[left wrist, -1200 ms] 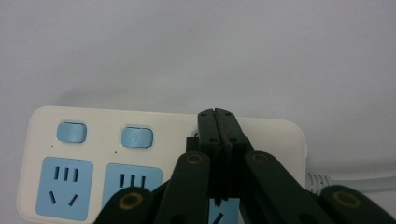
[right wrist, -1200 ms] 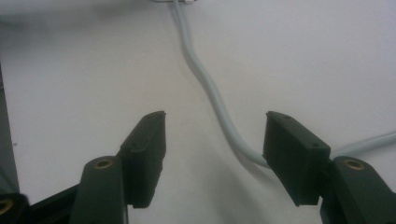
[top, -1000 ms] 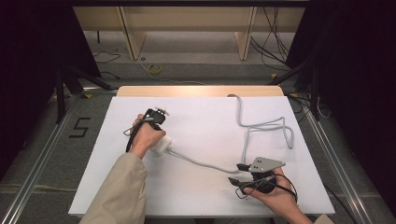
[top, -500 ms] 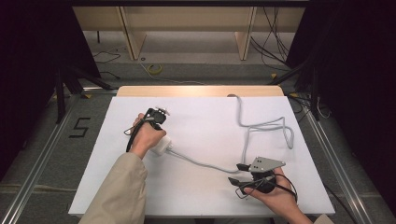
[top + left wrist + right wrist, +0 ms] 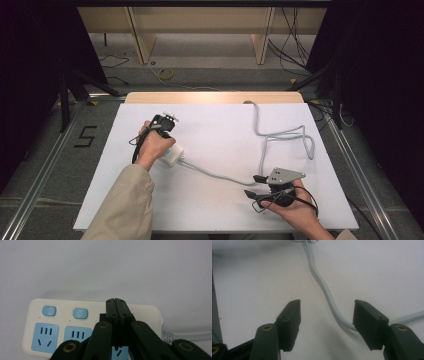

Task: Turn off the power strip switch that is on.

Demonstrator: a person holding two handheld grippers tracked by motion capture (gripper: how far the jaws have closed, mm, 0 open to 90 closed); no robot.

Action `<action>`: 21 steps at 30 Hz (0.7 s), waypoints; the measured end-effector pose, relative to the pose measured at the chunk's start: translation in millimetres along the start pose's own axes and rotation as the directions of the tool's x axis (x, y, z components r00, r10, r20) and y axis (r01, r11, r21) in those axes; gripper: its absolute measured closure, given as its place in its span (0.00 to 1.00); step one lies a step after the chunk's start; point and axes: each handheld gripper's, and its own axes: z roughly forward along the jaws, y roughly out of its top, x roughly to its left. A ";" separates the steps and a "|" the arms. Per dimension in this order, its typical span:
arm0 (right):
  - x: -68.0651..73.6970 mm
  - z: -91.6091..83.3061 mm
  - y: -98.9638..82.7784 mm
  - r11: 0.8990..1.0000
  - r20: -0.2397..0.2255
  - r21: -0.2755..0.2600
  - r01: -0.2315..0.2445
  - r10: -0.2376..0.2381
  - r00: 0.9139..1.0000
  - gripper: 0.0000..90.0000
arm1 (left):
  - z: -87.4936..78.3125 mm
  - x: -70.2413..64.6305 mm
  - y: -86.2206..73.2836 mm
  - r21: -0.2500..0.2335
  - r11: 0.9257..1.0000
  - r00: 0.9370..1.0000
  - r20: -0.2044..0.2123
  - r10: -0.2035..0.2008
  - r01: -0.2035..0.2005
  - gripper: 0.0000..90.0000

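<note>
A white power strip (image 5: 32, 315) with blue sockets and two blue switches (image 5: 80, 313) lies on the white table (image 5: 215, 130). My left gripper (image 5: 116, 301) hovers right over it with jaws shut together and nothing between them. In the high view the strip (image 5: 172, 156) peeks out beside the left hand (image 5: 152, 145). Its grey cable (image 5: 215, 174) runs across the table to my right gripper (image 5: 251, 185) at the front right. That gripper (image 5: 325, 325) stands open, and the cable (image 5: 322, 287) lies on the table between its jaws, untouched by the pads.
The cable loops on in a bend (image 5: 287, 135) at the right and runs off the far edge of the table. A wooden strip (image 5: 215, 97) borders that far edge. Dark floor with rails surrounds the table.
</note>
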 end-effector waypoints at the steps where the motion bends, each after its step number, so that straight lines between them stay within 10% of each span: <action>1: 0.1 -0.1 0.0 1.000 -0.001 0.000 0.000 0.000 1.000 0.45 | -1.3 0.4 -0.4 -0.002 1.000 1.000 0.000 0.000 0.000 0.99; 21: 0.1 -0.2 -0.1 1.000 -0.001 0.000 -0.001 0.001 1.000 0.45 | -20.3 -3.3 -8.4 -0.065 0.998 0.999 0.042 -0.001 0.004 0.82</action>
